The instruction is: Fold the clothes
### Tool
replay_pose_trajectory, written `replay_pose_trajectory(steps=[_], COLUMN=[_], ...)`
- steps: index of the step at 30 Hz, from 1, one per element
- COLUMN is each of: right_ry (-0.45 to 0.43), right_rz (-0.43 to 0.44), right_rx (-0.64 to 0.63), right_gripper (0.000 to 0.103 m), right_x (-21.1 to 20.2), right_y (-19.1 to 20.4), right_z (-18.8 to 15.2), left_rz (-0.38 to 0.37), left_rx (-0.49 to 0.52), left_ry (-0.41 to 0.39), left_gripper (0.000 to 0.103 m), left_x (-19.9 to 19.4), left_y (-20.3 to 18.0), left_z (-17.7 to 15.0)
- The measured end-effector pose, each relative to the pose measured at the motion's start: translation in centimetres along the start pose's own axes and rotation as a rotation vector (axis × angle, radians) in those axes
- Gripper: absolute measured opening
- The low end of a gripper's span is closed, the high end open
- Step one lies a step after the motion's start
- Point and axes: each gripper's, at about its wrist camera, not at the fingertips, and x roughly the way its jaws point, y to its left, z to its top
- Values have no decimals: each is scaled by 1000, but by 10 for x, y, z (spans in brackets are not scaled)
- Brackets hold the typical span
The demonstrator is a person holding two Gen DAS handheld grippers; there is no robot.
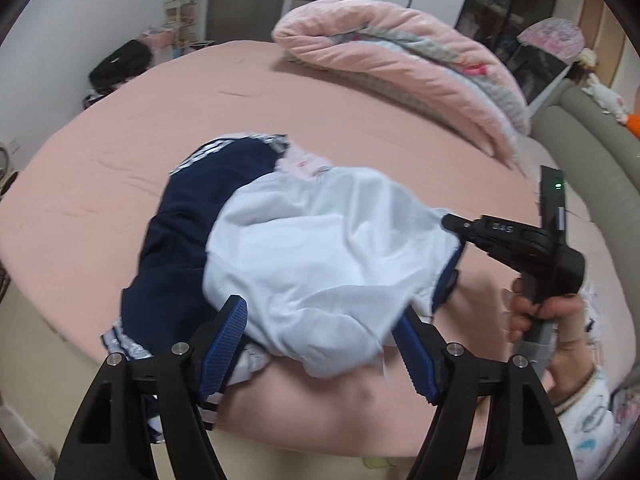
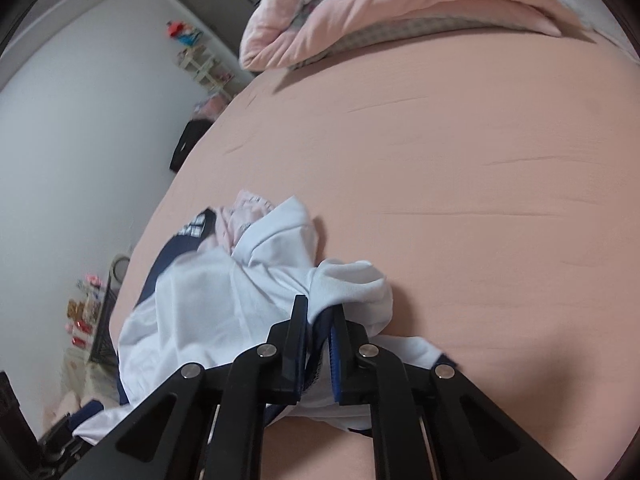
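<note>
A crumpled white garment with navy trim lies on top of a navy garment with a plaid hem, on the pink bed sheet. A pale pink piece peeks out behind them. My left gripper is open, its blue pads wide apart on either side of the white garment's near edge. My right gripper is shut on the white garment at its navy-trimmed edge. In the left wrist view the right gripper bites the cloth's right side, held by a hand.
A folded pink quilt lies at the back of the bed. A grey padded headboard runs along the right. A black bag and a white shelf stand by the far wall. Bare sheet stretches right of the pile.
</note>
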Motion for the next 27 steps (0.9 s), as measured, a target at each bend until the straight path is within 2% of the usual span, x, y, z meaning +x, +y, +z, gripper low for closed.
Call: replay_pose_trajectory(steps=[5, 7, 10, 14, 16, 18, 19, 23, 27], right_ry=[-57, -79, -49, 7, 50, 77, 87, 136, 198], right_rz=[-11, -15, -7, 8, 5, 3, 0, 31, 74], right_rx=[44, 61, 75, 92, 76, 58, 53, 74, 138], right_gripper=[8, 8, 8, 9, 19, 63, 68, 70, 70], right_x=[-18, -25, -23, -18, -10, -4, 0, 16, 39], right_y=[-15, -20, -25, -30, -26, -21, -19, -16, -21], right_z=[9, 13, 12, 10, 9, 8, 7, 4, -2], left_rz=[-15, 9, 91, 104, 98, 77, 69, 93, 79], left_rx=[19, 50, 114, 98, 68, 70, 80, 156, 173], left_ry=[-13, 11, 46, 89, 99, 102, 107, 99, 129], left_gripper=[78, 81, 83, 83, 83, 83, 85, 88, 89], left_x=[-1, 9, 27, 50, 58, 64, 67, 80, 99], left_y=[-9, -12, -19, -17, -16, -19, -21, -40, -51], left_z=[4, 2, -5, -12, -16, -20, -22, -31, -38])
